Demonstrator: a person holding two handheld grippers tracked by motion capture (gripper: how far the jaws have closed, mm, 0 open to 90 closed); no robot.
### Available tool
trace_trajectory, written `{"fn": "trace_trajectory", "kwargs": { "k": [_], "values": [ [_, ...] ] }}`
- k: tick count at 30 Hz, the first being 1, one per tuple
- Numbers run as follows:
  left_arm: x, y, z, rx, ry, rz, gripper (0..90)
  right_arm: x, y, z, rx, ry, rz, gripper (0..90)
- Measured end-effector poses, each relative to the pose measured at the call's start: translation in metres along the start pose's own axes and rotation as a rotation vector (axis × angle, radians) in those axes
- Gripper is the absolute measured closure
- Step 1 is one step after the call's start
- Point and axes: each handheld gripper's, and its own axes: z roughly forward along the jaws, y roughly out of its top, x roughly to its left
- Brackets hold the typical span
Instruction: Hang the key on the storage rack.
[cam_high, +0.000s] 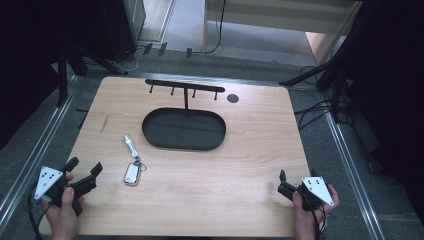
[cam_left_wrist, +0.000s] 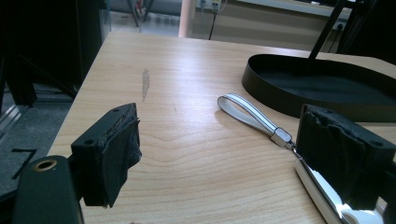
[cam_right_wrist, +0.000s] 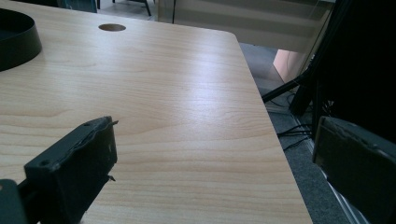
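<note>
A silver key fob (cam_high: 131, 173) with a white-and-grey strap (cam_high: 130, 145) lies flat on the wooden table (cam_high: 240, 150), left of centre. My left gripper (cam_high: 86, 165) is open near the front left corner, just left of the fob and not touching it. In the left gripper view the strap (cam_left_wrist: 247, 112) runs between the spread jaws of this gripper (cam_left_wrist: 224, 149), and the fob's shiny edge (cam_left_wrist: 322, 191) is partly hidden behind one jaw. My right gripper (cam_high: 281, 182) is open at the front right with nothing between its jaws (cam_right_wrist: 217, 163).
A black oval tray (cam_high: 145, 127) sits at the table's middle back, carrying a post with a black hook bar (cam_high: 185, 86). Its wall (cam_left_wrist: 280, 100) lies beyond the strap. A round hole (cam_high: 233, 98) is in the tabletop behind the tray. The table's right edge (cam_right_wrist: 275, 140) drops to cables and floor.
</note>
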Motion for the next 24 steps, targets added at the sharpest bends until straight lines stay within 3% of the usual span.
{"fn": "trace_trajectory", "kwargs": {
  "k": [6, 9, 10, 13, 15, 18, 24],
  "values": [
    [-0.003, 0.001, 0.002, 0.025, 0.014, 0.031, 13.9, 0.000, 0.000, 0.000, -0.001, 0.000, 0.002, 0.0],
    [-0.006, 0.002, 0.005, 0.054, 0.023, 0.060, 13.9, 0.000, 0.000, 0.000, 0.002, -0.001, -0.004, 0.0],
    [-0.008, 0.003, 0.007, 0.080, 0.039, 0.089, 13.9, 0.001, 0.000, 0.000, 0.003, -0.002, -0.006, 0.0],
    [-0.011, 0.003, 0.011, 0.108, 0.043, 0.106, 14.1, 0.000, 0.000, 0.000, 0.003, -0.002, -0.005, 0.0],
    [-0.014, 0.007, 0.017, 0.159, 0.036, 0.142, 14.1, 0.000, 0.000, 0.000, 0.003, -0.004, -0.003, 0.0],
    [-0.016, 0.010, 0.021, 0.194, 0.027, 0.152, 14.2, 0.001, 0.000, 0.000, 0.003, -0.006, -0.005, 0.0],
    [-0.030, 0.028, 0.042, 0.373, 0.008, 0.174, 13.7, 0.000, 0.000, -0.001, 0.007, -0.002, 0.011, 0.0]
  ]
}}
